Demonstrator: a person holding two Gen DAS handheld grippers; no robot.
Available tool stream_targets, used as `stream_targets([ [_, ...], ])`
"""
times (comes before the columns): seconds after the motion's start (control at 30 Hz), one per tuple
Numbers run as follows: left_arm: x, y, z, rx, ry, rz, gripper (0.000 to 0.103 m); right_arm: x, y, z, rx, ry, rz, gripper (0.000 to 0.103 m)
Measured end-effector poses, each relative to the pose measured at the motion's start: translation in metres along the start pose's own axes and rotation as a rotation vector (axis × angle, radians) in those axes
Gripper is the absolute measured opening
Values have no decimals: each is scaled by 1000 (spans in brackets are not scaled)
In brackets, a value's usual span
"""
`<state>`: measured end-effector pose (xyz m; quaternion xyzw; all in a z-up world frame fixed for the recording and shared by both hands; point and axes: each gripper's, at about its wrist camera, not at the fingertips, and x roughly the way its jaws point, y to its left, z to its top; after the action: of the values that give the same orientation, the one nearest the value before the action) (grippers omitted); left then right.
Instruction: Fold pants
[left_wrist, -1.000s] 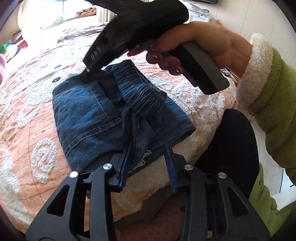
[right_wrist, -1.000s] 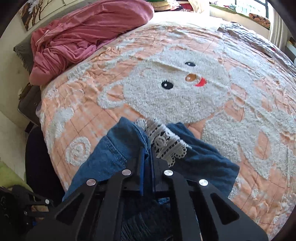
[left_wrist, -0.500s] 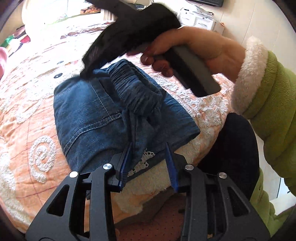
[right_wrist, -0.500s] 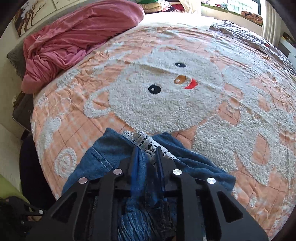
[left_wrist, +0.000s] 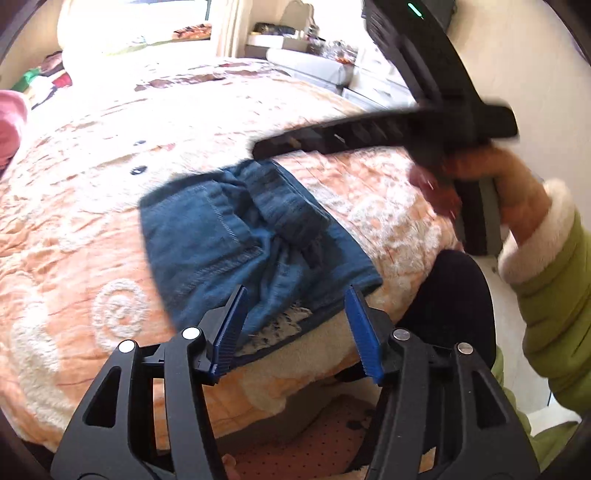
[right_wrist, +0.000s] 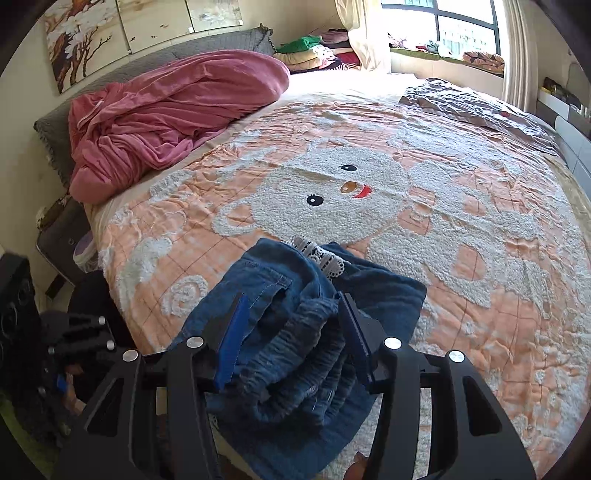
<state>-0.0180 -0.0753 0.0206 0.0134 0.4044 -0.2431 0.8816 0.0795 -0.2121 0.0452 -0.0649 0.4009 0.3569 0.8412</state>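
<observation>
Denim pants (left_wrist: 236, 236) folded small on bed (right_wrist: 480, 206); left hand-held gripper (left_wrist: 295, 328) and right hand-held gripper (right_wrist: 291, 339) just opening, fabric loose between jaws, likely releasing finished fold.

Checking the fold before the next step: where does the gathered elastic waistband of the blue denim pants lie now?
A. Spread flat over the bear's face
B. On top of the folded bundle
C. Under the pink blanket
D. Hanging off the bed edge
B: the gathered elastic waistband lies across the top of the folded blue denim pants on the peach bear-pattern bedspread, away from the crumpled pink blanket.
</observation>
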Motion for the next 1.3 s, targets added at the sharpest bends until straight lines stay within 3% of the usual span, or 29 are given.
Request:
stream_targets([
  [0.1, -4, 18, 4, -49, -14, 58, 49, -2, 6, -14, -15, 4, -27, 49],
  [0.23, 17, 43, 13, -127, 25, 127, 49, 8, 8, -30, -16, 54, -100, 49],
  [0.33, 30, 50, 16, -136, 39, 152, 51, 16, 5, -45, -9, 92, -174, 49],
  [0.43, 43, 52, 13, -108, 61, 196, 55, 17, -6, -61, 57, 90, -186, 49],
  [0.77, 53, 61, 11, -122, 71, 190, 58, 13, -10, -70, 140, 46, -151, 50],
  [0.9, 44, 60, 14, -124, 53, 186, 58, -8, -7, -65, 163, -22, -115, 62],
  [1.3, 25, 54, 19, -132, 12, 182, 68, -36, -8, -68, 238, -124, -135, 72],
])
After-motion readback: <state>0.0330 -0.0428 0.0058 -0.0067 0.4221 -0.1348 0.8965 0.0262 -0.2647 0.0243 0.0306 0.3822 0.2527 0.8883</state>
